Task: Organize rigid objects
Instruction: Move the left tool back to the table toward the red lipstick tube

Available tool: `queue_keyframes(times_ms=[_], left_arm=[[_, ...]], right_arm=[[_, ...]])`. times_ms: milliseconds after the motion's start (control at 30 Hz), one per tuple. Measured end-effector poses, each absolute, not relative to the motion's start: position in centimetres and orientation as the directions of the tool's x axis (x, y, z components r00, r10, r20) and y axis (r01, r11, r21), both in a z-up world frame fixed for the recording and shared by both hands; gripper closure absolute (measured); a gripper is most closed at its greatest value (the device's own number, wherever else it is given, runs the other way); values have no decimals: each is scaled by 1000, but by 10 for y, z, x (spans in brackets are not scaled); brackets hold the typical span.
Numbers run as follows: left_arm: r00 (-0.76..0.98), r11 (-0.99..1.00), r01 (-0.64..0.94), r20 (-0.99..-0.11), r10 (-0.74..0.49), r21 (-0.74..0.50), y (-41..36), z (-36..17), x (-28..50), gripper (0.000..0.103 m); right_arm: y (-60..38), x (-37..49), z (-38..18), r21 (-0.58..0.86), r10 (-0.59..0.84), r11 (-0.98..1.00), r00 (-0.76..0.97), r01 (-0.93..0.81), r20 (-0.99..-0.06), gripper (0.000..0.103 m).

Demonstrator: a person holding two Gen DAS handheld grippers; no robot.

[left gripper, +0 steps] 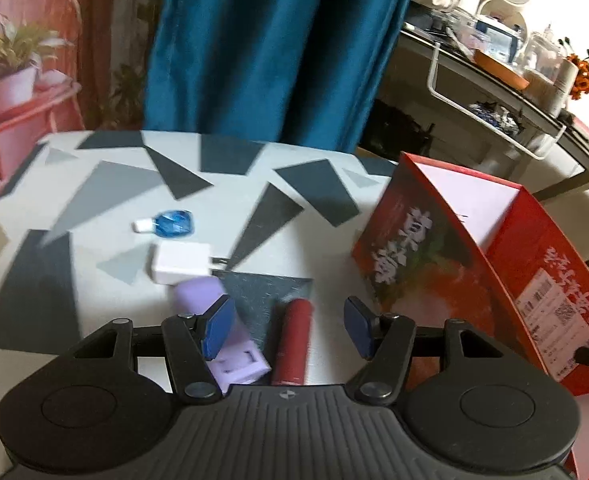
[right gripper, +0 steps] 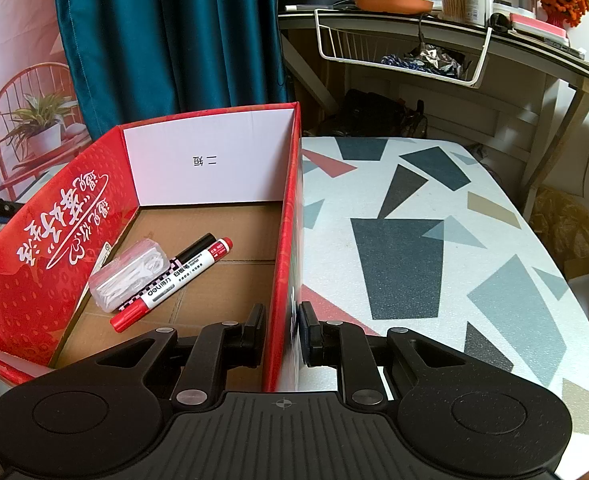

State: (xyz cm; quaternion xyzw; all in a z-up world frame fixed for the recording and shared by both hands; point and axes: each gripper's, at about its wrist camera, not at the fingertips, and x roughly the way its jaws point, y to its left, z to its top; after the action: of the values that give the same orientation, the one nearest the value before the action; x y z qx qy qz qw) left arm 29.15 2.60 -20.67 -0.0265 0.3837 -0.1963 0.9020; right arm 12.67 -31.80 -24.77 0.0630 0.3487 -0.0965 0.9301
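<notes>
My left gripper [left gripper: 288, 330] is open and empty, low over the patterned table. A dark red cylinder [left gripper: 294, 342] lies between its fingers, and a purple block [left gripper: 222, 332] lies partly under the left finger. A white charger [left gripper: 182, 262] and a small blue bottle [left gripper: 172, 222] lie farther ahead. A red cardboard box [left gripper: 514, 256] stands to the right. My right gripper [right gripper: 282, 330] is shut on the right wall [right gripper: 288, 248] of that box. Inside the box lie a red marker [right gripper: 174, 284], a black marker [right gripper: 194, 254] and a clear plastic case [right gripper: 128, 276].
The patterned table [right gripper: 434, 240] stretches to the right of the box. A teal curtain [left gripper: 270, 48] hangs behind the table. A cluttered shelf with a white wire basket [right gripper: 398, 54] stands at the back right. A pink backdrop [left gripper: 26, 72] is at the left.
</notes>
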Motion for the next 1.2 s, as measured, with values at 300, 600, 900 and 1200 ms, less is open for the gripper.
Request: queue_keyframes(times_ms=[300,600,900,1200], left_arm=[[594,919,350,-716,-368,-182,15,-228,286,45],[554,921,361,-761,-339,-148,12,-248,272,52],[559,944,296,-775,-294,-145,21,-258,256,79],[524,922,356,-784,-332,-152,38,-257,235,79]], right_arm=[[-318,127,-248,50,-135,974,738,222,-661,85],[-317,127,-248,50,-135,974,739,222,-660,85],[-318,127,-248,50,-135,974,738,222,-661,85],[-317,127,-248,51,-135,974,739,223,-661,85]])
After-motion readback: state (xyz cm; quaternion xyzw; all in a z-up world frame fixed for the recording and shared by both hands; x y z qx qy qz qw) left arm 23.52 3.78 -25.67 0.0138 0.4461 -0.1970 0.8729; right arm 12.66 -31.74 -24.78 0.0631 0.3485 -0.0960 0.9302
